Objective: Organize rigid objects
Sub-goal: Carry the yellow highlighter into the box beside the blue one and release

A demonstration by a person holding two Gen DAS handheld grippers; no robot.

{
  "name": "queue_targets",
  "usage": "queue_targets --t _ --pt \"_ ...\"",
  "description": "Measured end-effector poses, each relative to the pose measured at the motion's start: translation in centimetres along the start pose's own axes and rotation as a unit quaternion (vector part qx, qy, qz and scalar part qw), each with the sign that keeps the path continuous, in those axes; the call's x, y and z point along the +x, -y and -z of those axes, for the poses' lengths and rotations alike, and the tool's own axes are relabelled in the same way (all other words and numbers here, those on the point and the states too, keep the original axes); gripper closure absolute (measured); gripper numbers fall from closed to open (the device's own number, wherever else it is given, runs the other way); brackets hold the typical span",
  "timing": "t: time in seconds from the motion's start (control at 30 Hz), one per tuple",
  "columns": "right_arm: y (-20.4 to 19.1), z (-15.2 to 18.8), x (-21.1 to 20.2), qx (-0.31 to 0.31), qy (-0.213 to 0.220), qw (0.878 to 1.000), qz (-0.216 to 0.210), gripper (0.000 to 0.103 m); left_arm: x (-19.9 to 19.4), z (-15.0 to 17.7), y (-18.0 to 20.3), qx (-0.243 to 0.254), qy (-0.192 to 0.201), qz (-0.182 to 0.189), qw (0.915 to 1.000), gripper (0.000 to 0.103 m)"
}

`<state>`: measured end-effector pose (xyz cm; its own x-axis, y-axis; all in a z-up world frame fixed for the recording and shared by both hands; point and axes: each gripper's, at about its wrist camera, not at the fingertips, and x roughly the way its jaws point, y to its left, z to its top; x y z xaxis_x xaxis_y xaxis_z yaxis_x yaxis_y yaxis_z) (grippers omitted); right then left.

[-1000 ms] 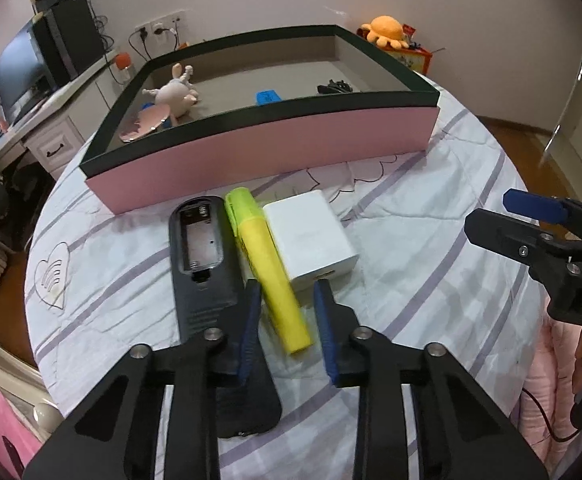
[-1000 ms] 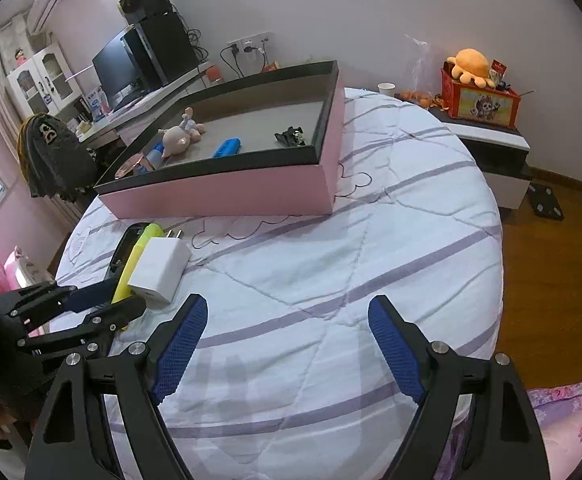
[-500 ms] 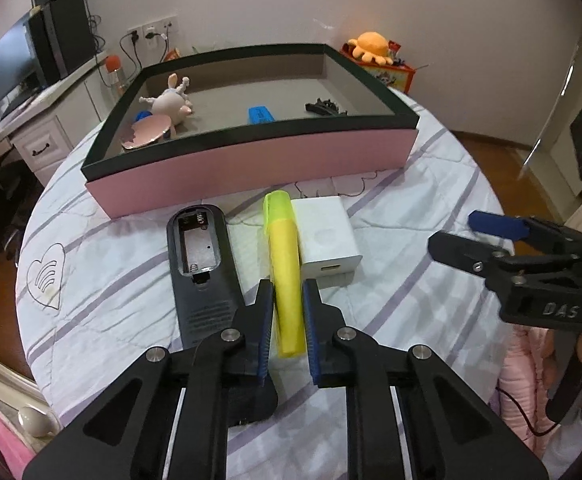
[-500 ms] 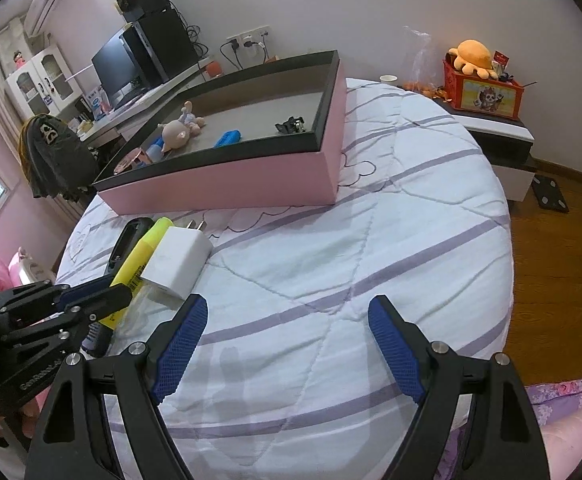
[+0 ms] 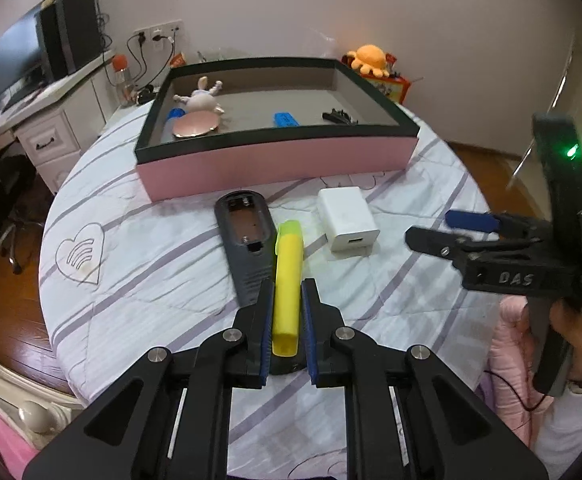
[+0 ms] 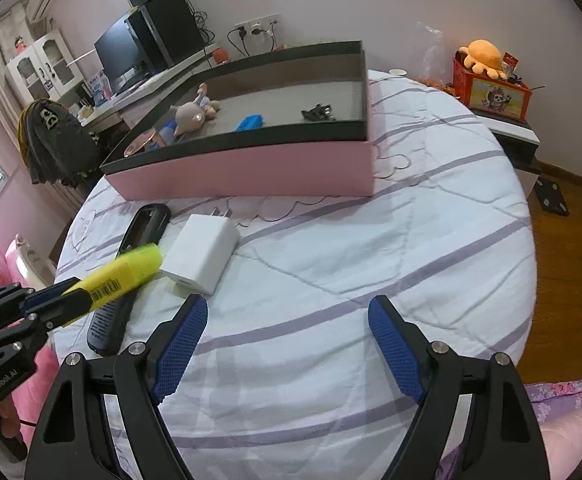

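Observation:
My left gripper [image 5: 287, 300] is shut on a yellow highlighter [image 5: 288, 280] and holds it lifted above the bed; it shows raised in the right wrist view [image 6: 127, 270]. Below it lies a black remote [image 5: 247, 248] with its battery bay open. A white charger [image 5: 347, 218] lies to the right, also in the right wrist view [image 6: 203, 254]. The pink box [image 5: 275, 164] with a dark rim stands behind. My right gripper [image 6: 287, 344] is open and empty over the bedspread, near the charger.
The box holds a plush toy [image 5: 201, 96], a round pink mirror [image 5: 195, 130], a blue item [image 5: 287, 120] and a black clip [image 5: 339, 116]. A desk with a monitor [image 5: 15, 64] stands at left. An orange plush [image 5: 371, 60] sits on a red box behind.
My left gripper closed on the highlighter and lifted it off the bed. The charger now lies apart from it. My right gripper moved slightly closer to the charger.

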<state>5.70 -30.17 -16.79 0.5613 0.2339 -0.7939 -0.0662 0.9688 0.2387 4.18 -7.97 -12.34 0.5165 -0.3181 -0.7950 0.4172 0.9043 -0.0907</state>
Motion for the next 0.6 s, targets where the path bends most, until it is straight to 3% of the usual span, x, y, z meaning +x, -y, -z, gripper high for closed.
queue_targets --t 0.13,0.37,0.43,0.47,0.5,0.6 --pt "-1.4 0.0 0.4 -0.014 -0.008 1.0 0.0 0.019 -0.2 0.4 -2.2 -0.017 0.003 -0.029 0.9994 0.09" --pt "-3.5 -0.4 0.9 -0.03 -0.011 0.999 0.002 0.019 1.1 1.3 -5.6 -0.059 -0.011 -0.038 0.9975 0.087" --pt "-3.8 -0.5 1.1 -0.033 -0.013 0.999 0.005 0.019 1.6 1.3 -6.2 -0.056 -0.023 -0.054 0.9967 0.066" --pt "-3.8 -0.5 1.1 -0.033 -0.015 0.999 0.006 0.019 1.9 1.4 -6.5 -0.056 -0.023 -0.068 0.9959 0.047" --pt "-3.8 -0.6 1.2 -0.033 -0.016 0.999 0.007 0.019 2.1 1.4 -6.8 -0.057 -0.023 -0.082 0.9948 0.036" --pt "-3.8 -0.7 1.4 -0.032 -0.019 0.999 0.012 0.019 2.3 1.4 -7.3 -0.065 -0.025 -0.078 0.9945 0.036"
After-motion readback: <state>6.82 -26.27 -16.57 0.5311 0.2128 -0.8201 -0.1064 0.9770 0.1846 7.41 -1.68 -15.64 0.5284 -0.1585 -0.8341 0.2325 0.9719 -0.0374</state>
